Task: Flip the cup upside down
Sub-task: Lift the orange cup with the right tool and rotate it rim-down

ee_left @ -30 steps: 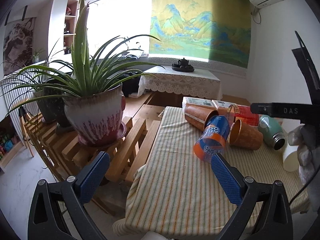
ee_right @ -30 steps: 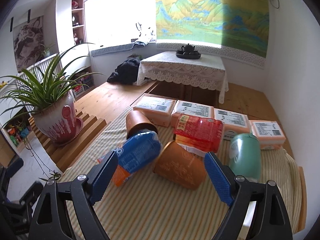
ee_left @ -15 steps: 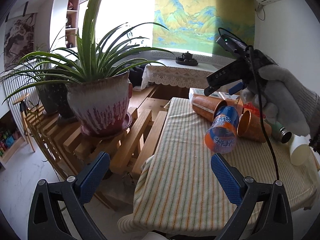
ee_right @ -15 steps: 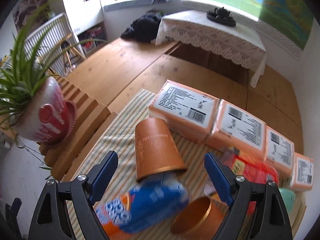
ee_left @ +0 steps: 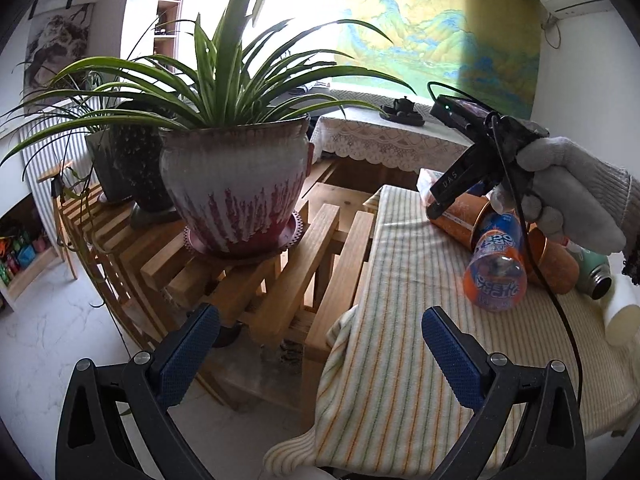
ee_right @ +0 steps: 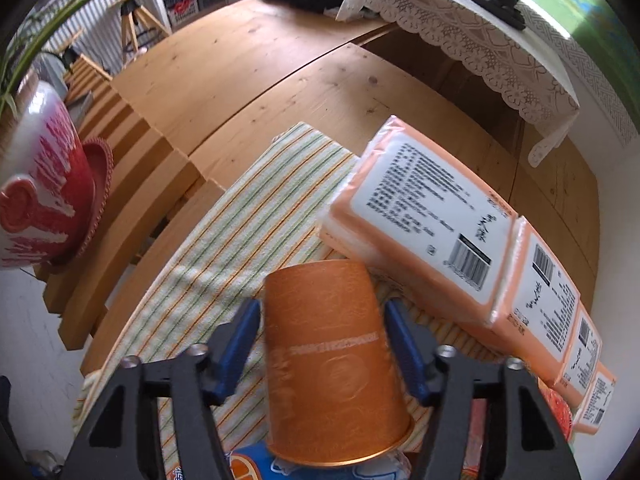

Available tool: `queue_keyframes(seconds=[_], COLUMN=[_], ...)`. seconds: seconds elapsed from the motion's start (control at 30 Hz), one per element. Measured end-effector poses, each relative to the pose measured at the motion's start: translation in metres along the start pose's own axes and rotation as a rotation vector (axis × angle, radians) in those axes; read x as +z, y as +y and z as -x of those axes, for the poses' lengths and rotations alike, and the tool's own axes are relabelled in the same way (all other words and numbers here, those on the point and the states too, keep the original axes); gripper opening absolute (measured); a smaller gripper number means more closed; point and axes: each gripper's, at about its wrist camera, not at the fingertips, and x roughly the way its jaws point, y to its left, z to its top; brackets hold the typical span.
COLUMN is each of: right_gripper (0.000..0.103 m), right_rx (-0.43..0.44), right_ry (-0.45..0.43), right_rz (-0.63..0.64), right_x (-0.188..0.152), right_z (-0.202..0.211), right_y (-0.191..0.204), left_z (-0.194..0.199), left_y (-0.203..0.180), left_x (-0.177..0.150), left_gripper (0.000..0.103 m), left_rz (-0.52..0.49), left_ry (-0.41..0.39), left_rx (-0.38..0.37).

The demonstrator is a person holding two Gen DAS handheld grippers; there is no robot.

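Observation:
An orange cup point(ee_right: 332, 356) lies on its side on the striped tablecloth point(ee_right: 224, 232), base pointing away, rim toward me. My right gripper point(ee_right: 322, 344) has its blue pads on both sides of the cup and looks closed on it. In the left wrist view the right gripper point(ee_left: 472, 184) is held by a gloved hand over the same cup point(ee_left: 460, 220). My left gripper point(ee_left: 316, 352) is open and empty, low at the table's near left corner.
A blue-orange snack canister point(ee_left: 496, 276) lies beside the cup, with a second orange cup point(ee_left: 556, 260), a green flask point(ee_left: 596, 272) and a white cup point(ee_left: 620, 316). Orange tissue packs point(ee_right: 452, 224) sit behind. A potted plant point(ee_left: 236, 192) stands on wooden slats at left.
My right gripper has moved down and forward onto the lying orange cup and its jaws have narrowed around it. My left gripper has pulled back and left a little.

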Motion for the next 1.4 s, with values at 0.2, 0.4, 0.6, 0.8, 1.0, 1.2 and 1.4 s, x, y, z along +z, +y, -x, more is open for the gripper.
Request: queue_keyframes(seconds=[0.2, 0.4, 0.6, 0.8, 1.0, 1.2, 1.4], right_gripper=[0.056, 0.056, 0.056, 0.056, 0.056, 0.056, 0.056], right_rx=[0.032, 0.074, 0.173, 0.239, 0.220, 0.189, 0.183], right_ry=[-0.045, -0.109, -0.226, -0.303, -0.284, -0.170, -0.088], right_rz=[0.032, 0.044, -0.036, -0.088, -0.116, -0.178, -0.236], right_x=[0.006, 0.003, -0.028, -0.092, -0.148, -0.188, -0.206], right_z=[0.010, 0.037, 0.084, 0.121, 0.135, 0.112, 0.076], right_y=[0.026, 0.052, 0.044, 0.026, 0.006, -0.021, -0.036], left_z=[0.000, 0.009, 0.026, 0.039, 0.043, 0.037, 0.019], left_y=[0.008, 0.016, 0.015, 0.003, -0.021, -0.049, -0.077], left_x=[-0.002, -0.004, -0.005, -0.007, -0.009, -0.009, 0.000], left_gripper=[0.102, 0.102, 0.102, 0.102, 0.102, 0.102, 0.102], left_rz=[0.011, 0.023, 0.027, 0.009, -0.021, -0.062, -0.082], left_ry=[0.000, -0.011, -0.028, -0.042, -0.037, 0.000, 0.087], left_rx=[0.017, 0.037, 0.034, 0.007, -0.045, -0.123, -0.232])
